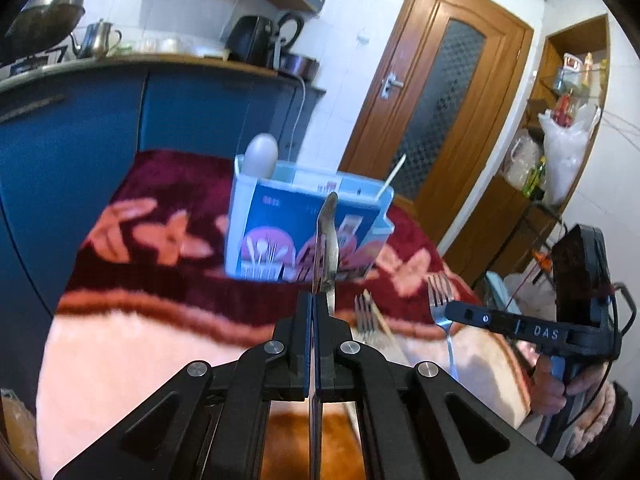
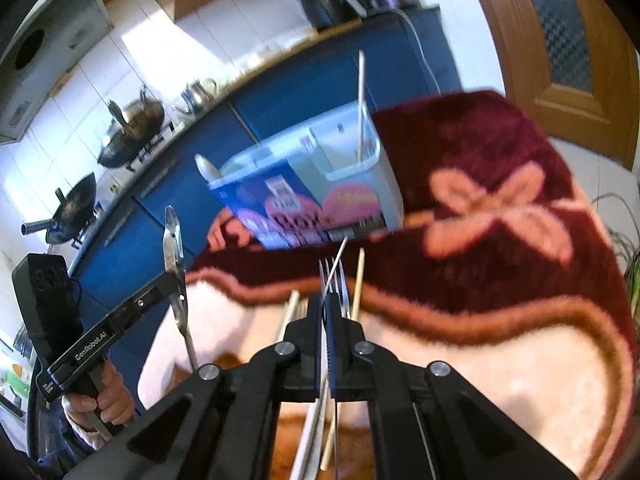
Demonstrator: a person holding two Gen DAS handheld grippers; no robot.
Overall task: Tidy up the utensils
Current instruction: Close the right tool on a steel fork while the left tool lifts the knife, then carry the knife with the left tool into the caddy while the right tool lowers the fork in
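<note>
A pale blue plastic utensil caddy (image 1: 308, 232), wrapped in a printed picture label, stands on a tabletop covered by a dark red and cream fleece blanket (image 1: 132, 320). Already standing in the caddy are a pale rounded spoon handle (image 1: 261, 156) and a thin light chopstick (image 1: 394, 174).

The left hand-held gripper (image 1: 316, 300) is clenched on a shiny metal spoon (image 1: 327, 240), raised in front of the caddy. The right hand-held gripper (image 2: 326, 304) is clamped on a steel fork (image 2: 334, 276), also lifted just in front of the caddy. A second fork (image 1: 366, 314) and pale chopsticks (image 2: 358, 280) still lie on the blanket before the caddy, so the sorting looks partly done.

Readable writing: "DAS" on the right tool in the left view, "GenRobot.AI" on the left tool in the right view. The caddy label is too blurred to read.
</note>
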